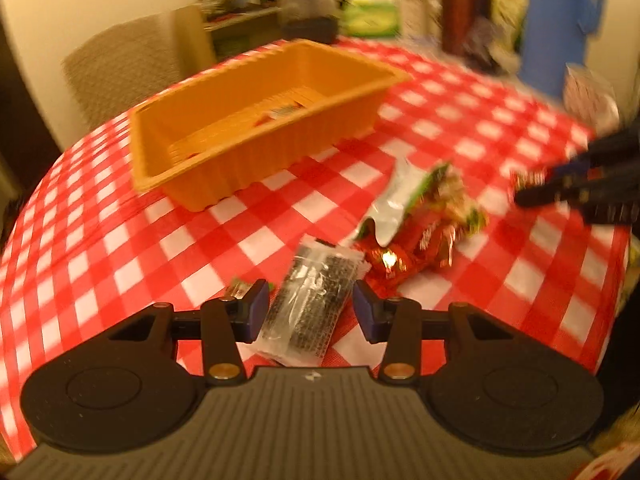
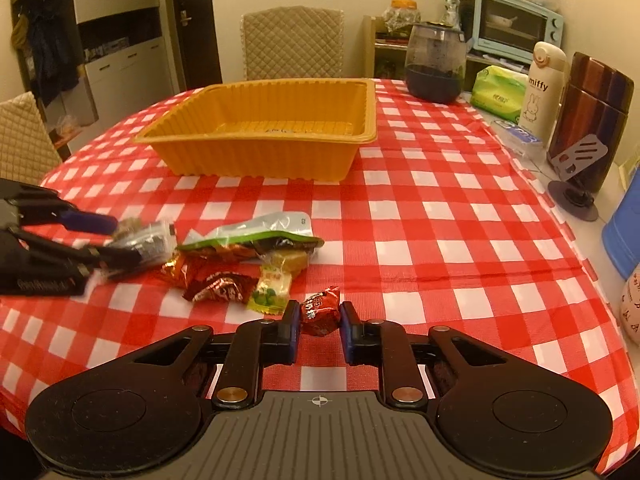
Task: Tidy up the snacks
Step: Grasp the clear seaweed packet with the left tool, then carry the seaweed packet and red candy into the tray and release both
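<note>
An orange plastic tray [image 2: 260,156] stands on the red checked tablecloth, with a loose pile of snacks in front of it. My right gripper [image 2: 320,316] is shut on a small red candy packet [image 2: 319,312] just right of the pile. My left gripper [image 1: 312,300] hangs low over the pile's left end. Its jaws stand partly open on either side of a clear packet of dark snack [image 1: 316,296], and a thin gap shows at the left pad. In the pile lie a green and silver bag [image 2: 256,232], red wrappers [image 2: 216,280] and a yellow-green candy [image 2: 272,288].
Along the table's right side stand a dark jar [image 2: 436,64], a green tissue pack [image 2: 498,90], a white flask [image 2: 542,88], a brown canister [image 2: 592,120] and a blue container [image 2: 624,232]. Quilted chairs [image 2: 292,44] stand behind the table and at its left.
</note>
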A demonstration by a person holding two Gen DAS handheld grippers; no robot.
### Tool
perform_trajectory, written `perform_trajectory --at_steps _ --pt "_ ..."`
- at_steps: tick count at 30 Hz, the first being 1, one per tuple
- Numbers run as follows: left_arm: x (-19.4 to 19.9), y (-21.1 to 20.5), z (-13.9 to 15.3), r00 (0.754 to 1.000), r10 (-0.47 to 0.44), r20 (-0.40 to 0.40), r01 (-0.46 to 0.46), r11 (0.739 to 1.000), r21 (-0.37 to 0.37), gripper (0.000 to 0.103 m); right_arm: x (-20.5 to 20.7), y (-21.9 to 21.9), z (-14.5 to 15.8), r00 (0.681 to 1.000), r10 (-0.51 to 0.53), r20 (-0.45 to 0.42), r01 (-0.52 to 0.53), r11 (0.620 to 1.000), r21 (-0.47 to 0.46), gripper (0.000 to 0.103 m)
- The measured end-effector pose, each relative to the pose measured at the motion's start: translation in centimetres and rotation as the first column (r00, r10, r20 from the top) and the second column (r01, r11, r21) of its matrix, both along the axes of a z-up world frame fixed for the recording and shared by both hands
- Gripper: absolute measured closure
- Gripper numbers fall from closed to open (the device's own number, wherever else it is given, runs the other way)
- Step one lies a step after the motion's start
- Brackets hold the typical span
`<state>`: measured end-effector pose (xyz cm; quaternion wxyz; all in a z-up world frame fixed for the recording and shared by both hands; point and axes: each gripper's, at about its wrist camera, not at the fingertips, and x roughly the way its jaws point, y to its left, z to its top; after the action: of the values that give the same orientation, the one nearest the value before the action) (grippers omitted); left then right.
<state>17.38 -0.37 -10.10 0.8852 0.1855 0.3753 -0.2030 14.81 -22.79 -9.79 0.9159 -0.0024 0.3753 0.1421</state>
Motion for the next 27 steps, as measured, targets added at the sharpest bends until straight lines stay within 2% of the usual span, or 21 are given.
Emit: perform_trajectory --at_steps 2,6,11,13,17,21,27 --pt "0.4 -0.3 -0.5 1.000 -0.020 -0.005 0.020 0.999 0.032 0.060 0.1 0.2 0.2 1.000 0.001 0.002 -0.001 1.000 0.005 0.082" --pt "1.0 -0.4 -1.0 0.999 -0.026 -0.034 0.027 0.999 0.034 0.059 0.1 0.8 0.5 1.000 0.010 0.005 -0.010 1.000 0.012 0.082" --pt "1.4 0.0 -0.9 0.997 0.027 -0.074 -0.028 1.000 -0.009 0.060 0.1 1.3 0.8 1.000 0.015 0.013 -0.015 1.000 0.020 0.082" --pt "1.4 0.3 -0.7 0.994 0.049 -0.095 -0.052 0.998 -0.029 0.068 0.2 1.5 0.6 1.000 0.016 0.011 -0.016 1.000 0.021 0.082" --pt "1.0 0.7 -0.5 0.987 0.110 -0.119 -0.118 0.991 -0.065 0.069 0.2 2.1 0.2 1.000 0.021 0.008 -0.021 1.000 0.018 0.082" --pt "0.3 1.2 0.1 0.974 0.187 -0.129 -0.203 0.971 -0.124 0.069 0.2 2.4 0.3 1.000 0.017 0.025 -0.017 1.000 0.024 0.082" --pt "-0.9 1.1 1.8 0.964 0.249 -0.094 -0.262 0.949 -0.175 0.069 0.3 2.7 0.7 0.999 -0.005 0.035 0.004 0.999 0.046 0.082"
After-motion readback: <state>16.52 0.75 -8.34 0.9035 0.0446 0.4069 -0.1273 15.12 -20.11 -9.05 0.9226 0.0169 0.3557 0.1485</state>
